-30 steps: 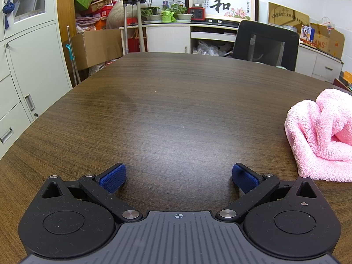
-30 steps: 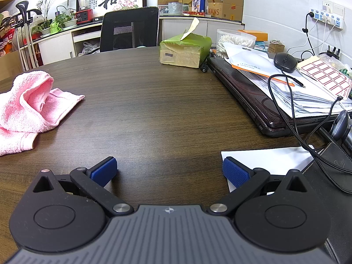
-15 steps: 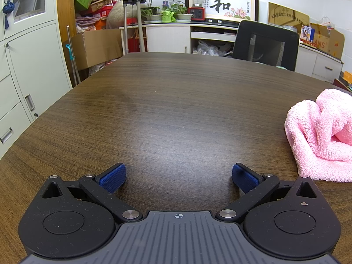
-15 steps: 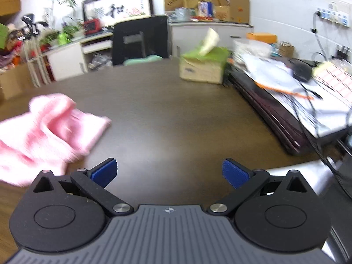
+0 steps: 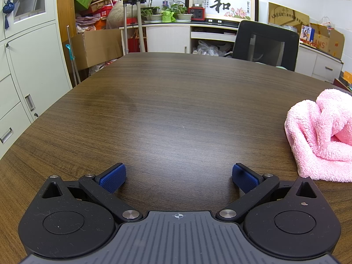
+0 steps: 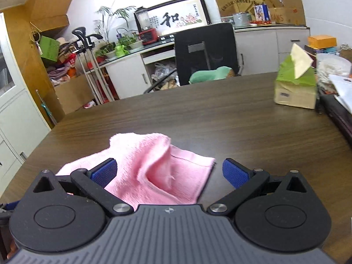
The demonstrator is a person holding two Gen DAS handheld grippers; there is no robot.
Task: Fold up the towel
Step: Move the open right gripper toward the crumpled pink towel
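A crumpled pink towel [image 6: 154, 167] lies on the dark wooden table [image 6: 242, 132]. In the right wrist view it sits between and just ahead of my open right gripper [image 6: 169, 172], whose blue pads straddle it from above. In the left wrist view the towel [image 5: 323, 136] lies at the far right edge. My left gripper [image 5: 178, 177] is open and empty, low over bare table, to the left of the towel.
A green tissue box [image 6: 294, 88] stands at the table's right, with a dark laptop edge [image 6: 338, 118] and papers beyond it. A black office chair [image 6: 206, 50] stands behind the table. White cabinets [image 5: 26, 66] line the left.
My right gripper has swung left and up from beside the papers and now hovers over the towel. The left gripper has not moved.
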